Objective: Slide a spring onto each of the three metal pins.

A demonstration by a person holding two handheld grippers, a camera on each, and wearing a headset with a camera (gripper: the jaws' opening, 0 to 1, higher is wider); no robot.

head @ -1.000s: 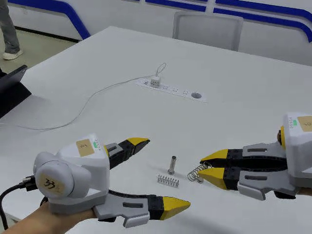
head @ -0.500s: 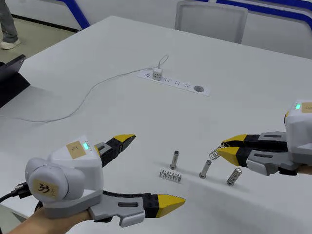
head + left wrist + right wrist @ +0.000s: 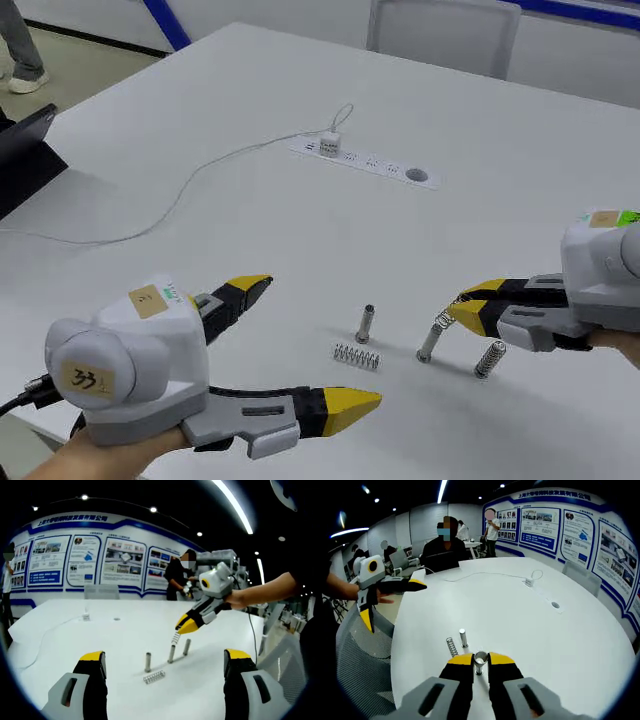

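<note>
White table (image 3: 480, 230), pin two of three: my right gripper (image 3: 460, 310) is clamping a spring (image 3: 443, 320) at the top of the middle pin (image 3: 428, 347); next, I judge, comes aligning it and sliding it down. My left gripper (image 3: 318, 342) is hanging open at seven o'clock. The right gripper view is peering end-on down the spring, while the head view is showing the sprung pin (image 3: 488, 358) at three o'clock, with the bare pin (image 3: 365, 323) and loose spring (image 3: 357, 356) at nine.

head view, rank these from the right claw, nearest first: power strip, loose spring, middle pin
1. middle pin, just below the right claw and its held spring
2. loose spring, lying flat further left
3. power strip, far back
</note>
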